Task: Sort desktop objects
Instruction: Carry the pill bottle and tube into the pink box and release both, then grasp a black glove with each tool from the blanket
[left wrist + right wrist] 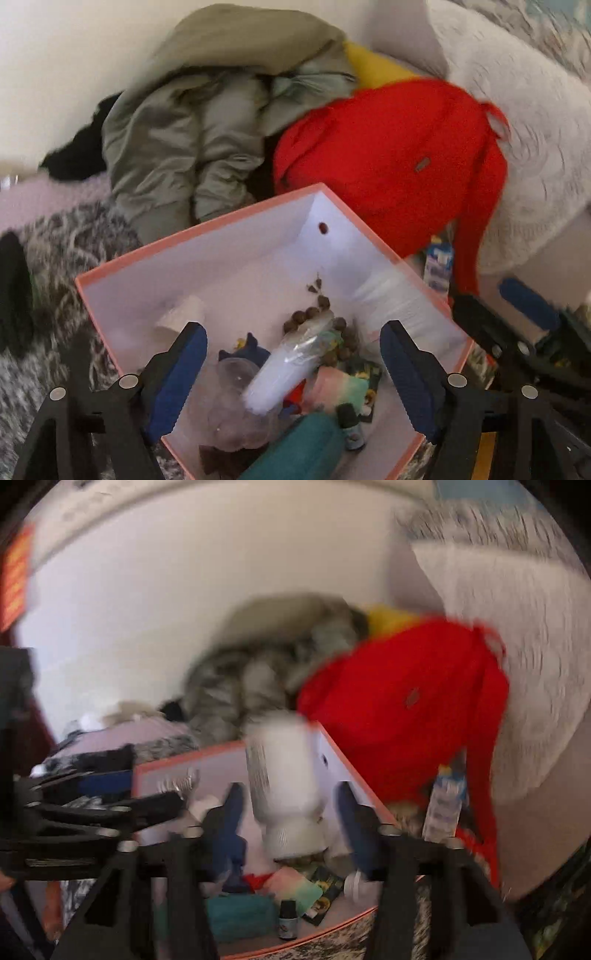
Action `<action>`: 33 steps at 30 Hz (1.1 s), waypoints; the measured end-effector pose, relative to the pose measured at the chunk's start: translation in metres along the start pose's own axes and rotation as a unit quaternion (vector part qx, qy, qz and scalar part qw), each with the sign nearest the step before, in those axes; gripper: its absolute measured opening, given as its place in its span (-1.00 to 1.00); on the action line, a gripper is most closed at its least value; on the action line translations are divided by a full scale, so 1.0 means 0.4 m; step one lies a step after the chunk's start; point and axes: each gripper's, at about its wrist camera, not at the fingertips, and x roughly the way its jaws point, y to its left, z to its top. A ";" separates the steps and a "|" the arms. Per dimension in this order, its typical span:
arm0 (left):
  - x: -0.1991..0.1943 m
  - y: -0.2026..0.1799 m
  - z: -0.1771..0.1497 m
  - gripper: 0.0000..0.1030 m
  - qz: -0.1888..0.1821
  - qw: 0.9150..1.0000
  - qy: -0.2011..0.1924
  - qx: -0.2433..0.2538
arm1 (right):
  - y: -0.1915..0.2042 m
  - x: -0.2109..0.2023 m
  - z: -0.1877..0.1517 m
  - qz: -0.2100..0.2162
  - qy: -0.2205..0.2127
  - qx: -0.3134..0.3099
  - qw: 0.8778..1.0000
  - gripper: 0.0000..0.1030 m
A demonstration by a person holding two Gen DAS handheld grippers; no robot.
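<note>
A pink-rimmed white box [207, 229] lies on the bed and holds several small things: a stack of clear cups [280, 373], brown beads [317, 314], a teal roll [295, 450], a small dark bottle [351, 424]. My left gripper [291, 339] is open above the box with nothing between its fingers. In the right wrist view the box [207, 760] shows again. A white bottle [284, 786] hangs neck down between the spread fingers of my right gripper [290, 805], above the box; the frame is blurred and no finger touches it.
A red backpack [388, 158], a grey-green jacket [192, 125] and a white fluffy pillow [524, 122] lie behind the box against the wall. A small blue-white carton [439, 262] stands right of the box. The right gripper's fingers [528, 302] show at the left wrist view's right edge.
</note>
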 end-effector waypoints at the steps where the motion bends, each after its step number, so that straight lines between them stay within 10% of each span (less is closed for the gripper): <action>1: -0.015 0.027 0.003 0.70 0.004 1.000 -0.010 -0.015 | -0.005 0.002 -0.003 0.003 -0.008 0.011 1.000 0.51; 6: -0.118 0.153 -0.026 0.77 0.057 0.997 -0.044 -0.041 | 0.011 -0.038 0.003 0.022 -0.043 0.036 0.998 0.61; 13: -0.249 0.449 -0.241 0.87 0.165 0.979 -0.048 -0.113 | 0.251 -0.099 -0.008 0.153 -0.091 0.045 0.983 0.99; 20: -0.216 0.818 -0.530 0.84 0.212 0.926 0.018 -0.312 | 0.675 0.168 -0.246 0.251 0.103 -0.005 0.963 0.99; 22: -0.200 0.902 -0.569 0.84 0.143 0.907 0.023 -0.395 | 0.759 0.252 -0.336 0.226 0.171 -0.043 0.958 0.89; 33: -0.104 1.024 -0.467 0.97 0.194 0.917 -0.046 -0.346 | 0.915 0.407 -0.373 0.128 0.149 -0.148 0.969 0.89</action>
